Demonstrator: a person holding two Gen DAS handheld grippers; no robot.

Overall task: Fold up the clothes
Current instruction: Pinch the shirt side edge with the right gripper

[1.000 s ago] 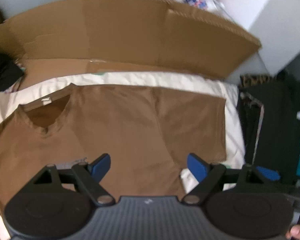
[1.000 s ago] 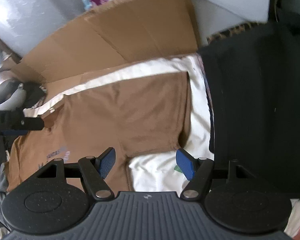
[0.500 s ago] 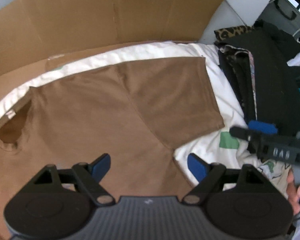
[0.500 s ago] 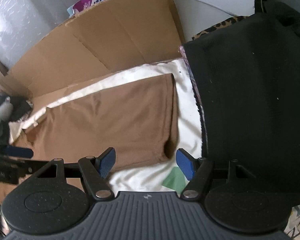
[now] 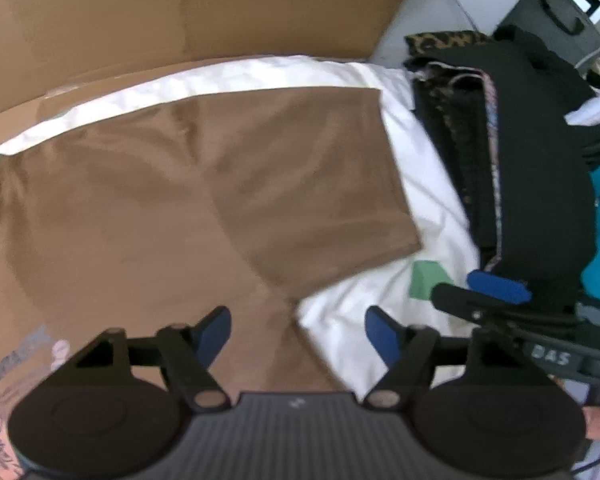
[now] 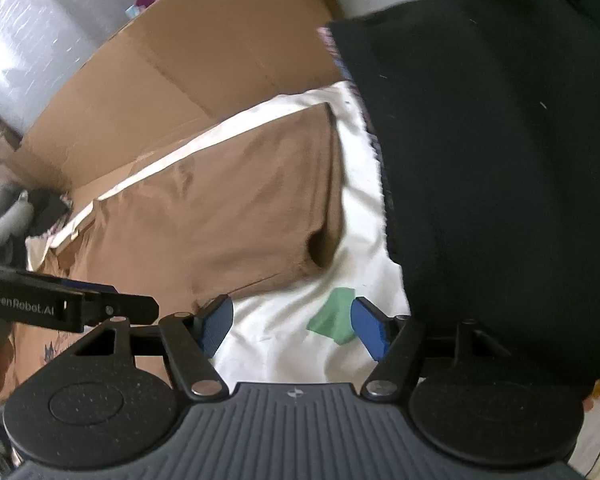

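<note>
Both grippers have come down closer to the cloth since the earlier frames, so that the shirt now fills more of each view and the cardboard backdrop has slid toward the top edge. At far left of the scene the body of the brown T-shirt (image 5: 148, 216) lies flat, printed lettering showing at its near left edge; it rests on a white sheet (image 5: 432, 184), with a cardboard panel (image 5: 180, 12) standing behind it. Moving right, the left gripper (image 5: 296, 334) hangs over the armpit seam, where sleeve meets body; its blue pads are closing yet remain well apart, with nothing pressed between them. The seam lies just ahead of and between the fingers, the left finger over brown cloth, the right over white sheet. Further right, the short sleeve (image 5: 312, 184) runs its long axis from the seam outward to the right, ending in a straight hem. The right gripper (image 6: 292, 324) hovers near that sleeve's near corner, jaws standing wide and empty, over the sheet beside a green patch (image 6: 332, 316); the sleeve's open cuff (image 6: 320, 244) lies just beyond its left finger. At far right a stack of dark clothes (image 6: 492, 184) borders the sheet. Judged from this layout, the sleeve is the part to be folded inward, and the right gripper is the nearer to its hem, the left to its root.
</note>
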